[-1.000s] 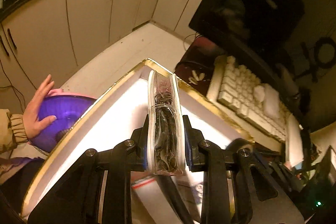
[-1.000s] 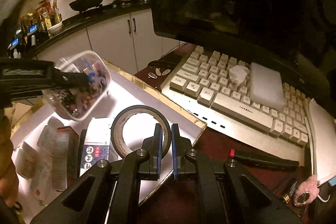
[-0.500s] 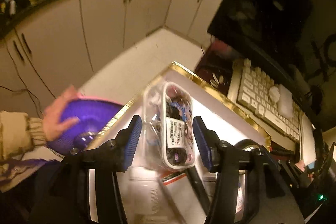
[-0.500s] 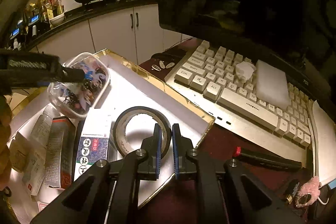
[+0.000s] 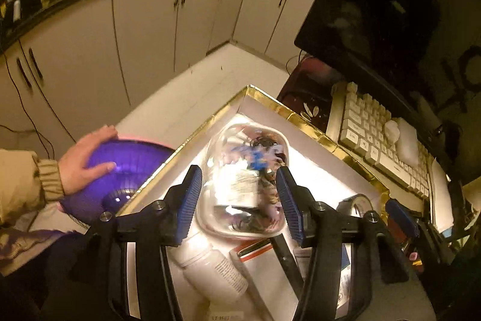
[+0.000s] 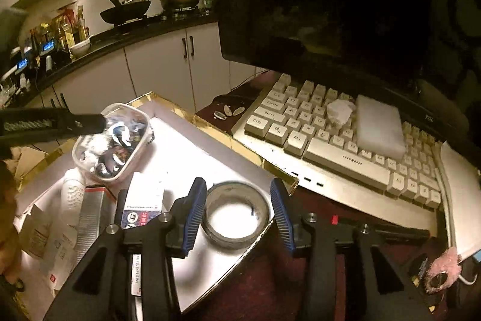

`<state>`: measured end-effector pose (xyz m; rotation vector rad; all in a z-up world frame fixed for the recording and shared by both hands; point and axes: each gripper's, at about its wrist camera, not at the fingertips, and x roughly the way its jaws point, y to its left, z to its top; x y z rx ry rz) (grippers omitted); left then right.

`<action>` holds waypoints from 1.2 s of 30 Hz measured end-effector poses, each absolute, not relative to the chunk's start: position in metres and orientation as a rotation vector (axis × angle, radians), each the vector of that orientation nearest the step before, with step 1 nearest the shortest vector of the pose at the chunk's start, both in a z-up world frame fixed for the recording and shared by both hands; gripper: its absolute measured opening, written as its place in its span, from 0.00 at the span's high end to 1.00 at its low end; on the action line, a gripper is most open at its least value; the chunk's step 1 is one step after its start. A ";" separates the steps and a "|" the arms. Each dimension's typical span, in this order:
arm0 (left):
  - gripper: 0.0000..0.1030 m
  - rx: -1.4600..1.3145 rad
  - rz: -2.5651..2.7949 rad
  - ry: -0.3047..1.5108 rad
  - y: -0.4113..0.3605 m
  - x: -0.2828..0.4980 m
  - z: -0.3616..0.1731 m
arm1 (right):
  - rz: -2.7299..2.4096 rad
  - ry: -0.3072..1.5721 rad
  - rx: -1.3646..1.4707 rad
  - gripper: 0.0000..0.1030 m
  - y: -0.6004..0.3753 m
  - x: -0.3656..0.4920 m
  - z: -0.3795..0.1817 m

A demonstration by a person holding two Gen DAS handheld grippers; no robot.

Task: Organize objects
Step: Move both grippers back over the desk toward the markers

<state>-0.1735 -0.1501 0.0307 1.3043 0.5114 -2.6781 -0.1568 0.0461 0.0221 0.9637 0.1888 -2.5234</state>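
Note:
A gold-rimmed white tray (image 5: pixel 264 98) (image 6: pixel 216 125) holds the objects. My left gripper (image 5: pixel 239 200) is open, its blue pads either side of a clear plastic tub (image 5: pixel 246 182) of small mixed items that lies in the tray; the tub also shows in the right wrist view (image 6: pixel 112 142). My right gripper (image 6: pixel 237 214) is open around a roll of tape (image 6: pixel 236 214) lying flat at the tray's near corner. A white bottle (image 5: pixel 210 270) (image 6: pixel 72 191) and small boxes (image 6: pixel 141 200) lie in the tray.
A hand holds a purple bowl (image 5: pixel 120 170) beside the tray's left edge. A white keyboard (image 6: pixel 330 140) with a white block (image 6: pixel 378 125) and crumpled tissue on it lies right of the tray under a dark monitor (image 6: pixel 345 5). Kitchen cabinets stand behind.
My left gripper turned the tub flat, set it in the tray and opened. My right gripper, shut on the tape roll's rim, laid it flat and opened.

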 end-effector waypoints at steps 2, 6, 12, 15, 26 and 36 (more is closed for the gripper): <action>0.50 1.304 -2.667 0.500 -0.148 -0.172 0.032 | -2.517 0.181 0.964 0.57 0.046 -0.155 0.022; 0.50 1.221 -2.683 0.478 -0.145 -0.155 0.049 | -2.523 0.178 0.933 0.57 0.047 -0.151 0.026; 0.50 1.032 -2.718 0.469 -0.127 -0.099 0.076 | -2.491 0.084 0.902 0.57 0.052 -0.150 0.032; 0.50 0.942 -2.756 0.509 -0.113 -0.067 0.081 | -2.486 0.045 0.842 0.56 0.056 -0.142 0.044; 0.42 0.858 -2.917 0.382 -0.047 0.007 0.080 | -2.361 -0.065 0.884 0.44 0.123 -0.087 0.065; 0.42 1.143 -3.133 0.354 0.031 0.002 0.055 | -2.480 -0.348 1.166 0.44 0.257 -0.056 0.004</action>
